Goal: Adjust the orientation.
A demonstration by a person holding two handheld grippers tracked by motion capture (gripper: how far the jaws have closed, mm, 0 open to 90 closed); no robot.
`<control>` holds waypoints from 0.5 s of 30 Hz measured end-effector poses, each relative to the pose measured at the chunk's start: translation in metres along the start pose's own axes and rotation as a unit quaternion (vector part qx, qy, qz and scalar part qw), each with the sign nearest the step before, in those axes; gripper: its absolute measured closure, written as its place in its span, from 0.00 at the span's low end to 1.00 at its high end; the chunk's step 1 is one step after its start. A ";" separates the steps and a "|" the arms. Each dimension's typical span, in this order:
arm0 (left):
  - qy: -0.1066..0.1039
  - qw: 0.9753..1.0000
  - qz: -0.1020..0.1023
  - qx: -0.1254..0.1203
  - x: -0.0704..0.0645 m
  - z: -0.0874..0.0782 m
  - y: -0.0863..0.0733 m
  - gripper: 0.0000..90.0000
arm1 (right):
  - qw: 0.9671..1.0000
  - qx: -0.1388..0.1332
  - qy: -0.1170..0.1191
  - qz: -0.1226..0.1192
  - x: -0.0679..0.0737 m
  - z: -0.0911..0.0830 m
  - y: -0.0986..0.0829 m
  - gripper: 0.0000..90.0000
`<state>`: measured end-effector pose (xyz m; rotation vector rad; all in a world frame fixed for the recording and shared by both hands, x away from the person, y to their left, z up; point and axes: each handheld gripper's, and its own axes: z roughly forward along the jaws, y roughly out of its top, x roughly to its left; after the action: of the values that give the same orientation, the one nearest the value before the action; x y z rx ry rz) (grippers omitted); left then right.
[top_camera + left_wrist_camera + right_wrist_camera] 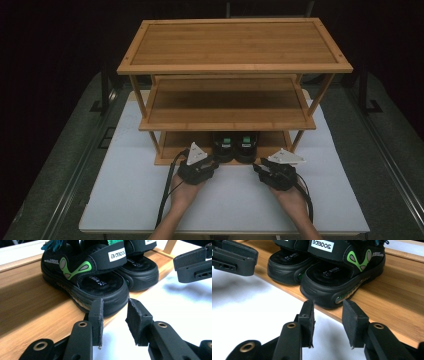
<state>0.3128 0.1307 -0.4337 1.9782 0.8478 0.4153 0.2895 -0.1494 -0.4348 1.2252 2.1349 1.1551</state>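
High view — two sandals point(235, 145), three-tier rack point(235, 67), two tongs point(212, 162) point(258, 168) agape.

2 black sandals stand side by side, touching, upright on the bottom shelf point(172, 150) of the bamboo rack, toes at its front edge. The left sandal point(223, 146) and right sandal point(246, 146) carry green markings and white-labelled straps.

Overhead plus two close sandal point(100, 287) views
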 end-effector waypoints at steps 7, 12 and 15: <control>-0.009 1.000 -0.002 0.000 0.000 -0.008 0.000 0.68 | 1.000 0.006 0.012 -0.002 -0.005 -0.007 -0.006 0.60; -0.013 1.000 0.002 0.004 -0.001 -0.013 -0.002 0.64 | 1.000 0.012 0.019 0.006 -0.010 -0.014 -0.011 0.56; -0.012 1.000 0.001 0.002 0.001 -0.017 -0.004 0.63 | 1.000 0.011 0.019 0.009 -0.014 -0.018 -0.015 0.55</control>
<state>0.3022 0.1435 -0.4278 1.9845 0.8325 0.3892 0.2769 -0.1736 -0.4377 1.2424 2.1745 1.1749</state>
